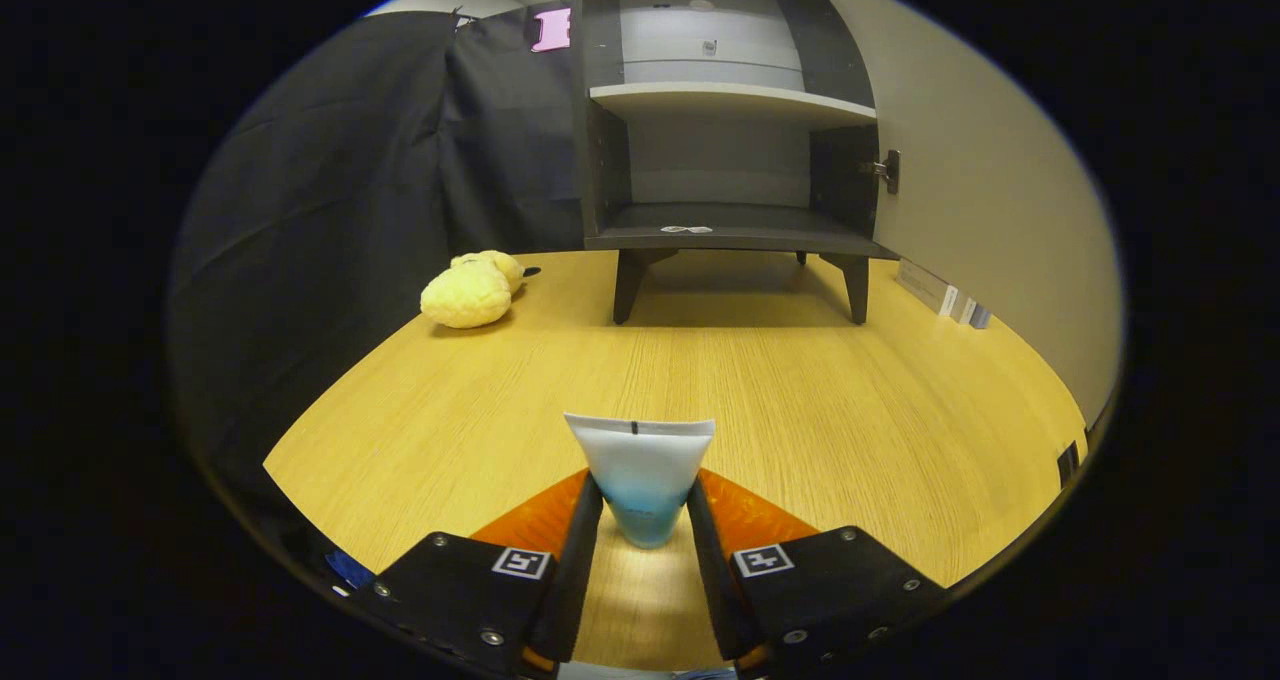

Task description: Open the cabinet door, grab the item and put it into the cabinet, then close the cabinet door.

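White-blue tube (pixel 641 480) clamped between level gripper (pixel 645 505) fingers, facing open cabinet (pixel 725 110)

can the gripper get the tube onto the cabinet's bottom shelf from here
Probably yes. The gripper is shut on the tube, the cabinet stands open, and the wooden tabletop between them is bare. The yellow plush toy lies off to one side.
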A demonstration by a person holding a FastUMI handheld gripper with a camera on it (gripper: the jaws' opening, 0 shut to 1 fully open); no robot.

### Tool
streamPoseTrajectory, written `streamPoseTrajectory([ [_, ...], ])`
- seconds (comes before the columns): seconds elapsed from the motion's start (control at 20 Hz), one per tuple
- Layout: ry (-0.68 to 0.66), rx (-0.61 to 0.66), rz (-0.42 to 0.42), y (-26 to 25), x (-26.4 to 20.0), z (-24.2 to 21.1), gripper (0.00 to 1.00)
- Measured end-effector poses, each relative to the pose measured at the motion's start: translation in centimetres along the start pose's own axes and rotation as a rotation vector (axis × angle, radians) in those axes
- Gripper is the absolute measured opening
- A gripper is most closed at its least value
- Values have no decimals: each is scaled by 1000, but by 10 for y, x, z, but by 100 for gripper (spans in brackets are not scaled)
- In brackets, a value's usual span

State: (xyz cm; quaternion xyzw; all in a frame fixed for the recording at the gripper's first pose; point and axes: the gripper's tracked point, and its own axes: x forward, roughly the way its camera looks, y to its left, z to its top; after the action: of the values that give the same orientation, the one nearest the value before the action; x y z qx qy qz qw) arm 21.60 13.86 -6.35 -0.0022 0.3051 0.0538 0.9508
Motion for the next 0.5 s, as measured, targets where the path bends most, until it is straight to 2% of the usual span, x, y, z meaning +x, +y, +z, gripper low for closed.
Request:
streamPoseTrajectory([
  [0.3,-45,3,24,-3,-6,33,52],
  [0.5,-117,12,24,-19,-20,106,51],
])
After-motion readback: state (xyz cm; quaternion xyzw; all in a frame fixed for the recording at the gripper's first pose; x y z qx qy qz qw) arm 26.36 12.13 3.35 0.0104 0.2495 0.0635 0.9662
